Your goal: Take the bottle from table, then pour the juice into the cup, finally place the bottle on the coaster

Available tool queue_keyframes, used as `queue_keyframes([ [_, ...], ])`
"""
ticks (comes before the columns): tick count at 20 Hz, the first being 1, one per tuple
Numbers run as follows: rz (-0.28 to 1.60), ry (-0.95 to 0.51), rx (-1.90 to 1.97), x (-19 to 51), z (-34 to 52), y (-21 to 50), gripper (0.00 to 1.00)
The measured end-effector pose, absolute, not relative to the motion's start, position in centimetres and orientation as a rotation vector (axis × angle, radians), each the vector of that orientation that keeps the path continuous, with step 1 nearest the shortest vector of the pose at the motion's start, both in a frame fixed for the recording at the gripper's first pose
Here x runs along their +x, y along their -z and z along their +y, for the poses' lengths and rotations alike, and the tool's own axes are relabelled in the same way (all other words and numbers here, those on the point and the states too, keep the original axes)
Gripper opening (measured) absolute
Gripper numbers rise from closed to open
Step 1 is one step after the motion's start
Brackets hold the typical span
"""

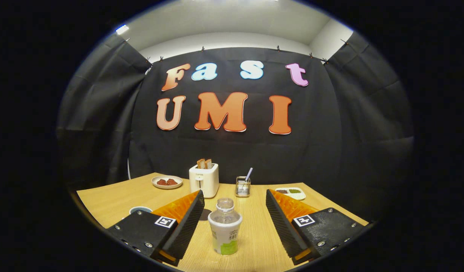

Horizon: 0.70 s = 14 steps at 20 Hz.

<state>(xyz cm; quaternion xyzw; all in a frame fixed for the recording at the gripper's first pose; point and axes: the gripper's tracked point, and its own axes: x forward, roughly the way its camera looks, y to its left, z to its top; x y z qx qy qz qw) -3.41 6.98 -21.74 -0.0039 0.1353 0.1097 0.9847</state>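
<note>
Bottle [225, 226] (label writing unreadable) upright between the tool's [235, 211] spread fingers, neither touching.

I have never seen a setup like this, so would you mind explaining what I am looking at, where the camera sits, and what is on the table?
The camera rides on a hand-held two-finger tool and looks forward along its fingers, the two ridged wedges low in the gripper view. A person carries it; there is no robot arm.

The fingers stand wide open with a small bottle upright between them, touched by neither, so nothing is held yet.

On the wooden table, beyond the fingers, stand a white toaster with toast in it, a plate of dark food beside it, a small holder with a straw-like stick, and a divided tray. Beside the left finger you can see a cup's rim and a dark round coaster.
</note>
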Motion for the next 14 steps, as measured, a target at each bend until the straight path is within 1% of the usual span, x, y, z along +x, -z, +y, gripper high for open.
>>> queue_keyframes([
  [9,0.411,-0.242,0.006,-3.9,8.4,28.4,0.97],
  [14,0.467,-0.246,0.015,-3.8,9.1,31.0,0.86],
])
